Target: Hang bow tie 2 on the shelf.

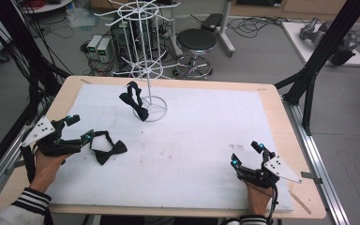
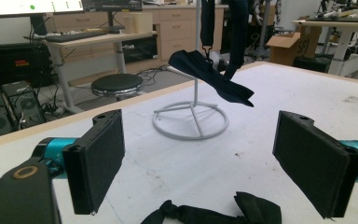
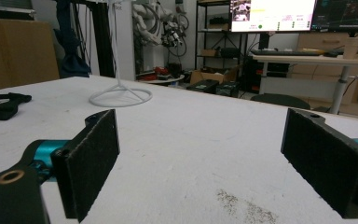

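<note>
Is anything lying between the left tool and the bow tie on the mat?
Nothing visible. The left tool stands open right at the bow tie, bare mat between its jaws.

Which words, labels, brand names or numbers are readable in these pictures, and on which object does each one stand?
No text can be read.
Monitor behind the table, in the right gripper view: lines of text, too small and blurred.
Monitor in the left gripper view: bright, content blurred.
Cardboard box: a dark mark, unreadable.
Bow tie on the table, hanging bow tie, white stand: no lettering visible.
</note>
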The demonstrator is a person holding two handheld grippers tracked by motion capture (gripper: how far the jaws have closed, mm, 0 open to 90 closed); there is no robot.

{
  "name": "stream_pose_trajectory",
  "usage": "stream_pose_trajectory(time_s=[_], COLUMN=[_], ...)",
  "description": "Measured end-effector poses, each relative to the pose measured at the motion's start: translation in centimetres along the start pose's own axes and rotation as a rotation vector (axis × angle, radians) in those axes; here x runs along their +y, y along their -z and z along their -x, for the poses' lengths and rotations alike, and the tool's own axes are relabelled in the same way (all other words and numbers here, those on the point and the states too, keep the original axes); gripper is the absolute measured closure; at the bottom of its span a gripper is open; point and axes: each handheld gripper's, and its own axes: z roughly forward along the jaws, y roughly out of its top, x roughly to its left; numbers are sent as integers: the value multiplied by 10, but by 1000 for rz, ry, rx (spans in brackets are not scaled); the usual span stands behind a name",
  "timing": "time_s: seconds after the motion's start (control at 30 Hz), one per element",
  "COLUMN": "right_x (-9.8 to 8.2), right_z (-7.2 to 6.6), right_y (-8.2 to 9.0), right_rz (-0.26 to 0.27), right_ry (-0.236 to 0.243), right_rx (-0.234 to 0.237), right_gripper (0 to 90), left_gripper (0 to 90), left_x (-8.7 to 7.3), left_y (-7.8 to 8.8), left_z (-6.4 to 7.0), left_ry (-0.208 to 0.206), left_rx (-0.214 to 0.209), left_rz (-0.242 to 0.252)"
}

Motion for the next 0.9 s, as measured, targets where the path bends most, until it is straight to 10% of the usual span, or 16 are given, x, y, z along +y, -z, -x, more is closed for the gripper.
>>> stream_pose_trajectory(time_s=[0.9], right_x=[0], right_z=[0], right_y=[1], right_rz=[4], right_ry=[-7], right_rx=[-1], right_gripper=[108], left_gripper=[172], left_x=[25], left_y=[5], left_z=[2], left_ry=[-37], left_rx=[-26], left_rz=[-61])
